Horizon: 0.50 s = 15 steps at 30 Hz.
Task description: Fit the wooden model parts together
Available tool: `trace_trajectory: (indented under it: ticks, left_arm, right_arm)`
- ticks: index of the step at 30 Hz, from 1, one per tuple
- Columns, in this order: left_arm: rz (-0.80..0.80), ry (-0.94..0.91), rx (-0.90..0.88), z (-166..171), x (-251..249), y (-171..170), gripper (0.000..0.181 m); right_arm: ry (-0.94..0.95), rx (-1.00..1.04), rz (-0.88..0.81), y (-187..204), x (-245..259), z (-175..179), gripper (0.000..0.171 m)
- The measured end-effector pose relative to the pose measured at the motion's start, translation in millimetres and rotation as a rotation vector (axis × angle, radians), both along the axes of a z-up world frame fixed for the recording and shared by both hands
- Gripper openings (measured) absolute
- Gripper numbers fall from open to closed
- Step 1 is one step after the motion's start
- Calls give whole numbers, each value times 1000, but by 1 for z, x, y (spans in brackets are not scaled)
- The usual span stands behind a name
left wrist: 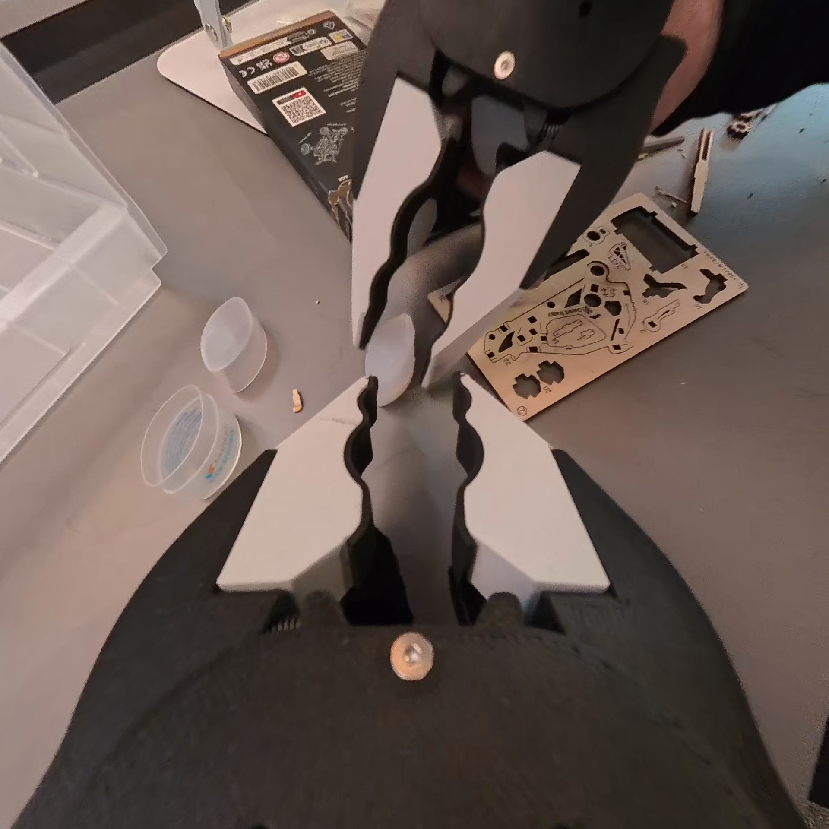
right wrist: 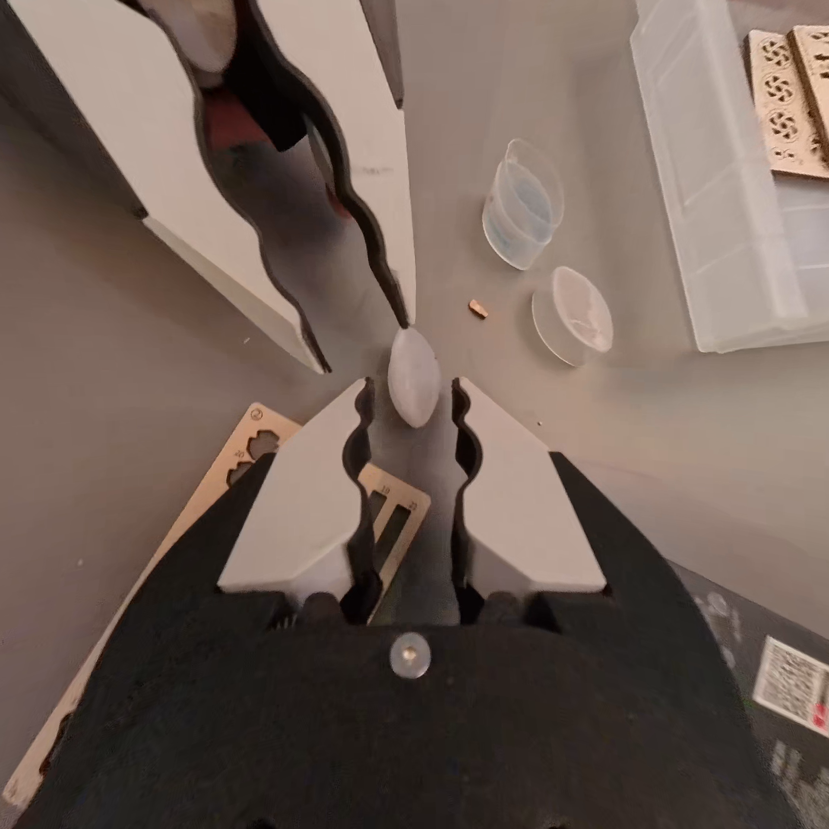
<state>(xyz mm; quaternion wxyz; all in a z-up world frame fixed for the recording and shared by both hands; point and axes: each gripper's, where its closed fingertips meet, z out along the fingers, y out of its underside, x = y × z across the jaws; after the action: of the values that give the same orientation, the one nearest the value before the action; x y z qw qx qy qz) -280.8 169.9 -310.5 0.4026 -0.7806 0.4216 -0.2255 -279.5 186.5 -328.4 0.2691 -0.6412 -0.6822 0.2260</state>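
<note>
Wooden model parts sheet (left wrist: pixel 596 309), a flat laser-cut plywood panel with many pieces already punched out, lies on the grey counter (left wrist: pixel 202 215) under the right gripper (right wrist: pixel 412 386), one corner showing between its fingers in the right wrist view. Both tools meet tip to tip over a small white oval lid-like piece (right wrist: pixel 412 386) that stands on edge on the counter. The left gripper (left wrist: pixel 415 386) has its fingers parted and empty, the near fingertip just beside the white piece. The right gripper's fingers are also spread, the white piece standing between their tips without being clamped. A tiny wooden part (left wrist: pixel 296 400) lies loose on the counter just left of the left gripper's tips. Near it stand two small clear plastic cups (left wrist: pixel 190 444), one upright-tilted with blue markings, the other (left wrist: pixel 233 343) on its side. Farther left sits a translucent plastic storage box (left wrist: pixel 58 251), which in the right wrist view holds more patterned wooden sheets (right wrist: pixel 789 107). Beyond the right gripper lies the black kit box (left wrist: pixel 296 94), and a narrow wooden strip (left wrist: pixel 702 170) rests at the far right.
</note>
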Motion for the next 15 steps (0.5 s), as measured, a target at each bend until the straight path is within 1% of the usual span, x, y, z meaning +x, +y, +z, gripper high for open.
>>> trace_trajectory:
  ticks: [3, 7, 9, 12, 14, 15]
  left_arm:
    - [7, 3, 8, 1, 1, 3, 33]
    - [20, 16, 39, 9, 1, 3, 38]
    - [19, 19, 53, 15, 3, 1, 41]
    - [-10, -25, 70, 39, 19, -7, 41]
    - [-45, -15, 98, 53, 36, -15, 41]
    - [-61, -3, 100, 57, 44, -18, 40]
  right_arm:
    - [-38, 69, -11, 5, 17, 12, 41]
    - [-11, 95, -41, -1, 63, 55, 39]
    - [5, 118, -65, -4, 99, 78, 35]
    - [-15, 122, -128, -13, 167, 97, 29]
    - [-33, 100, -181, -23, 211, 101, 27]
    - [-58, 85, -199, -30, 231, 98, 29]
